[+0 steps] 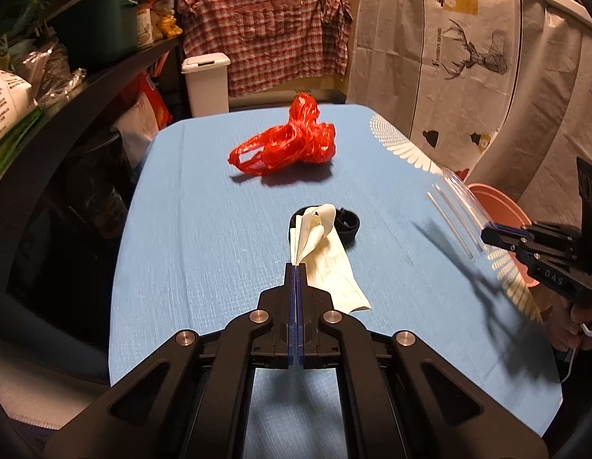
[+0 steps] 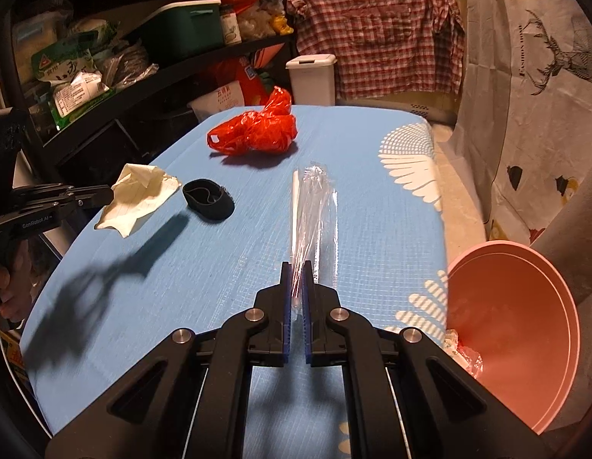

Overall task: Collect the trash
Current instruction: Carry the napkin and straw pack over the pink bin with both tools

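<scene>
Desk [image 1: 204, 252]: covered in a blue woven cloth with a white fan-shaped print along the right edge; carries all the loose trash.
Shelving [image 2: 104, 88]: dark unit beyond the left edge of the desk, packed with bags, packets, a jar and a green lidded box.
Checked shirt [image 1: 269, 23]: red and white, hung behind the far edge of the desk.
Pink basin [image 2: 525, 329]: off the right edge near the front corner, tilted toward the desk, with crumpled clear plastic at its lower rim.
White bin [image 1: 206, 84]: behind the far left corner, lid closed.
Red plastic bag [image 1: 292, 141]: crumpled heap near the far edge, about midway across, one handle loop splayed to the left; touched by neither gripper.
Left gripper [image 1: 296, 267]: jaws pressed together on one corner of the paper, lifted above the front middle of the desk, casting a shadow on the cloth.
Lined paper [image 1: 326, 260]: pale, creased sheet clamped at its corner, hanging partly folded; whether its lower end touches the cloth cannot be told.
Right gripper [image 2: 296, 267]: closed on the near end of the clear wrapper, toward the right side of the desk.
Clear wrapper [image 2: 315, 214]: long, thin, see-through sleeve with white strips, stretching from the jaws toward the far edge.
Black band [image 2: 208, 199]: small dark loop flat on the desk, just beside the paper, left of centre.
</scene>
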Demonstrator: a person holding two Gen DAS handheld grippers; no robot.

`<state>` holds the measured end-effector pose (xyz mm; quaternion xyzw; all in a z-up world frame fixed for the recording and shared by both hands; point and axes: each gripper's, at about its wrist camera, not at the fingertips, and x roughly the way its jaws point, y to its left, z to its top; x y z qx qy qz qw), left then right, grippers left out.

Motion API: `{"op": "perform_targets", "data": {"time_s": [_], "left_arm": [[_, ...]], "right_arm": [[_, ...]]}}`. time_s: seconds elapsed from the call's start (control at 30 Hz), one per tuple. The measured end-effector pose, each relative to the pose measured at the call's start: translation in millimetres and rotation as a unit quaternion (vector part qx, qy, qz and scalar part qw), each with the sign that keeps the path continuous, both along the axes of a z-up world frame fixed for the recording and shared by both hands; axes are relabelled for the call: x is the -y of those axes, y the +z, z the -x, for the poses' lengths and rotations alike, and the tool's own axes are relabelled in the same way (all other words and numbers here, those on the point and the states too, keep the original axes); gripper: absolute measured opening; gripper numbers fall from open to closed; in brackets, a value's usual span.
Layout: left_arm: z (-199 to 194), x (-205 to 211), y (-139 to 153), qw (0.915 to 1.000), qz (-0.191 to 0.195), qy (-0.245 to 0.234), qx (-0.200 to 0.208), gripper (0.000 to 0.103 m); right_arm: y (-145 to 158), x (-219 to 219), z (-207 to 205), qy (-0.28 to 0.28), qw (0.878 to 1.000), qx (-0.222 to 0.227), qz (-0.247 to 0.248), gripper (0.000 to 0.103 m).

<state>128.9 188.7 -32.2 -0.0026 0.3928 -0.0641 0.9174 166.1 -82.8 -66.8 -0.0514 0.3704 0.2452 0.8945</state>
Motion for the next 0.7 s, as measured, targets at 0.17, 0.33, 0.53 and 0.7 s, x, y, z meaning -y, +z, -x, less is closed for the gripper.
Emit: {"op": "perform_targets", "data": {"time_s": [0.17,0.33,0.53,0.7], "left_arm": [[3.4,3.9,10.3,0.9999,0.006,0.009,0.013,0.000],[7.6,6.4,16.3,0.9996,0.009,0.017,0.021,0.000],[11.6,10.4,24.7,0.9990,0.018,0.025,0.032,0.000],[17.1,19.1,33.8,0.9983,0.021,0.026,0.047,0.000]], "right_arm": [[10.4,5.7,6.5,-0.005,1.000,0.013,-0.004,0.005],[24.7,11.6,14.7,-0.005,1.000,0.029,-0.006,0.005],[57.5,28.1,23.6,-0.017,0.998,0.054,-0.018,0.005],[88.5,55.3,33.9,-0.035,0.995,0.081,-0.036,0.005]]}}
